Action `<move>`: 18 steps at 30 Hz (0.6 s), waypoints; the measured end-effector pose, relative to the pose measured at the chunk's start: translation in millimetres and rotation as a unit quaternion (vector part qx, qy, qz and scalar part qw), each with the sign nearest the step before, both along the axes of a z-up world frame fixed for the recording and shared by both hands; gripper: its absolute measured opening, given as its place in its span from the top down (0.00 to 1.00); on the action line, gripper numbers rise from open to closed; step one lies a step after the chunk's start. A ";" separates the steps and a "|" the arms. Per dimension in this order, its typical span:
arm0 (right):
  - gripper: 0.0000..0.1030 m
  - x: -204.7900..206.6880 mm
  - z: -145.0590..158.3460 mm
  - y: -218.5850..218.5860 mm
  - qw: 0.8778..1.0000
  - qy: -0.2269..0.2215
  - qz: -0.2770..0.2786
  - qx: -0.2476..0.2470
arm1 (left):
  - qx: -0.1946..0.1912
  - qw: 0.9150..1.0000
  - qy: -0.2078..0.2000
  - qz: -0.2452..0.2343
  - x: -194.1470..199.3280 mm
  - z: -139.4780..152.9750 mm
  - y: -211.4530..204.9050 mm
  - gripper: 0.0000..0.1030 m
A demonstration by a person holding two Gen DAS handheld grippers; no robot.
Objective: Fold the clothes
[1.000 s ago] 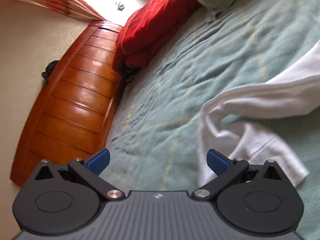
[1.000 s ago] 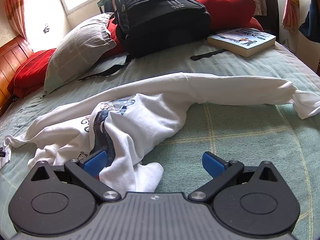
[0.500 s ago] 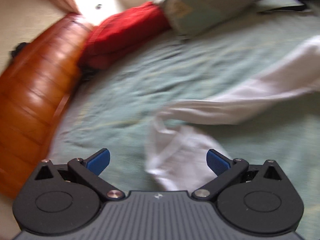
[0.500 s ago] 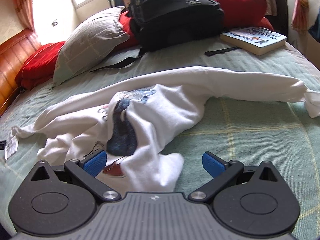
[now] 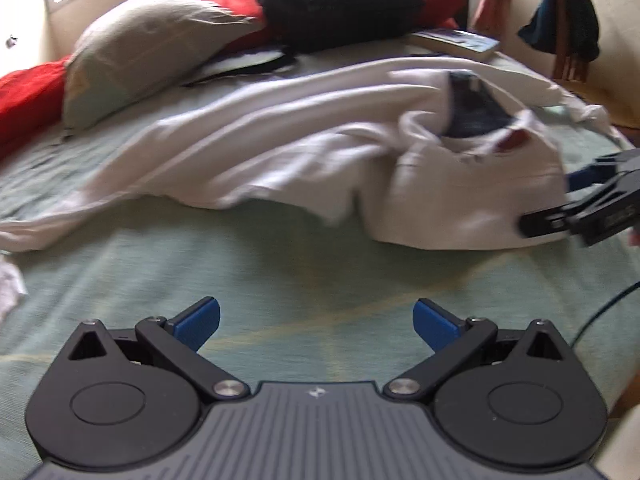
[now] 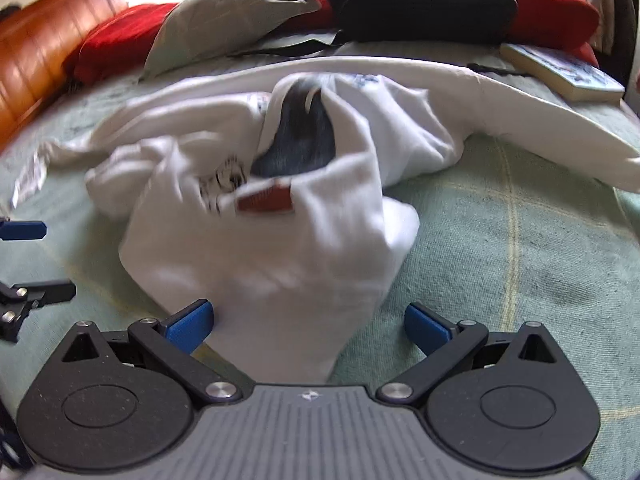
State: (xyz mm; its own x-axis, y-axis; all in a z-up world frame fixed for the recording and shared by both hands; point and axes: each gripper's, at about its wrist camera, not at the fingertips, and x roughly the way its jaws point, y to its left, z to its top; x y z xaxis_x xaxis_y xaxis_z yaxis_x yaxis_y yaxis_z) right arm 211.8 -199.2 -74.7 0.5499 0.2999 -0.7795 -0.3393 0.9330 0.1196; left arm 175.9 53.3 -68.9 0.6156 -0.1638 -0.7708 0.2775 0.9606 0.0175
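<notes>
Shifted nearer: one white shirt (image 6: 280, 248)

Shirt (image 6: 280, 248) seen white, dark blue and red print. Bedspread (image 5: 280, 264) pale green, thin yellow check. Pillow (image 6: 236, 12) grey; cushions (image 6: 120, 48) red; backpack (image 5: 340, 0) black; headboard (image 6: 44, 56) orange-brown wood. Gripper pads (image 5: 198, 322) blue.

left claw (image 5: 316, 322) spread wide, right claw (image 6: 308, 326) spread wide
</notes>
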 end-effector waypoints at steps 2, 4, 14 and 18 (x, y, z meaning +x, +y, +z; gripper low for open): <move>0.00 -4.6 -4.9 2.3 1.000 -0.012 0.017 -0.016 | -0.014 1.000 0.017 0.007 4.9 -10.1 -1.7 0.01; 0.00 -6.0 -8.8 1.9 0.999 -0.016 0.027 -0.022 | -0.025 0.999 0.015 0.013 8.2 -15.4 0.9 0.01; 0.00 -14.9 12.0 -23.7 0.997 -0.041 0.023 -0.055 | -0.014 0.999 0.019 0.035 8.3 -12.6 24.2 0.01; 0.00 -23.3 42.2 -17.2 0.993 -0.097 0.045 -0.050 | 0.002 0.998 0.011 0.057 -1.9 -3.6 32.8 0.01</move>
State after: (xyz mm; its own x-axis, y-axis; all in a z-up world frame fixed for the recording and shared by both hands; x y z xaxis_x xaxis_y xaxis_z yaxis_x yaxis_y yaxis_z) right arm 188.5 -216.4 -32.5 0.6670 0.2821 -0.6896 -0.4300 0.9016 -0.0472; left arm 174.0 86.1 -72.5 0.6134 -0.0900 -0.7846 0.1664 0.9859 0.0170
